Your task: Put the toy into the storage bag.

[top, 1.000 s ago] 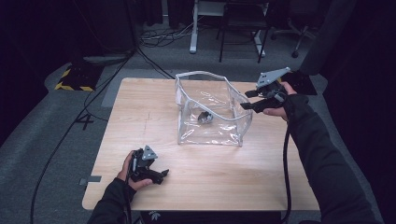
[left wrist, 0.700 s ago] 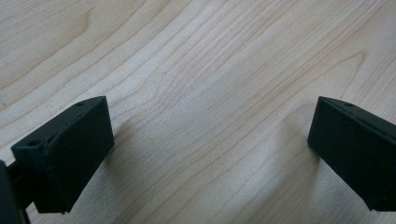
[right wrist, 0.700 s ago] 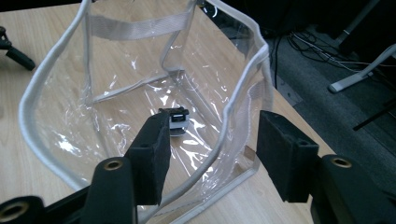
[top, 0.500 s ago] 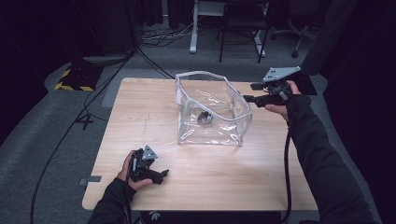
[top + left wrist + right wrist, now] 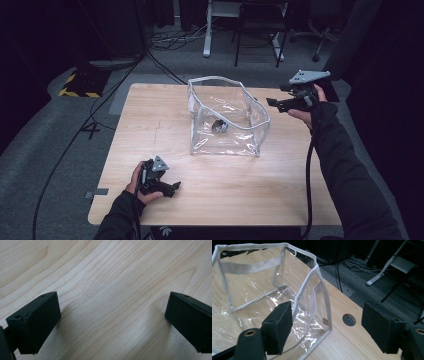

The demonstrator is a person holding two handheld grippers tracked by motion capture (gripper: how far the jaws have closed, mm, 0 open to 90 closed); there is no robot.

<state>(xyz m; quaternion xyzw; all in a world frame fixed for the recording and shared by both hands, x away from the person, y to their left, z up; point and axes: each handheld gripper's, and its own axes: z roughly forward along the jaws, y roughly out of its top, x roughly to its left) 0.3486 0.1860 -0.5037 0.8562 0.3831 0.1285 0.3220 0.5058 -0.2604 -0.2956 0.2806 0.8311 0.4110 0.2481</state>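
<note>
A clear plastic bag (image 5: pixel 227 117) with white trim stands open at the middle of the wooden table (image 5: pixel 150 120). A small dark object (image 5: pixel 219 125) lies inside it on the bottom. My right gripper (image 5: pixel 272 103) hovers open just right of the bag's right rim, with nothing between its jaws. In the right gripper view the bag's white-edged corner (image 5: pixel 322 287) stands ahead of my right gripper (image 5: pixel 327 322). My left gripper (image 5: pixel 172 187) rests open on the table near the front left. In the left gripper view my left gripper (image 5: pixel 112 320) frames bare wood.
A round cable hole (image 5: pixel 349 320) sits in the table top beyond the bag's corner. Cables (image 5: pixel 165 42) and desk legs (image 5: pixel 206 30) lie on the grey floor behind the table. A yellow-black striped plate (image 5: pixel 77 85) lies on the floor at the left.
My right gripper has risen and drawn back to the right, away from the bag's rim. The left gripper has stayed put.
</note>
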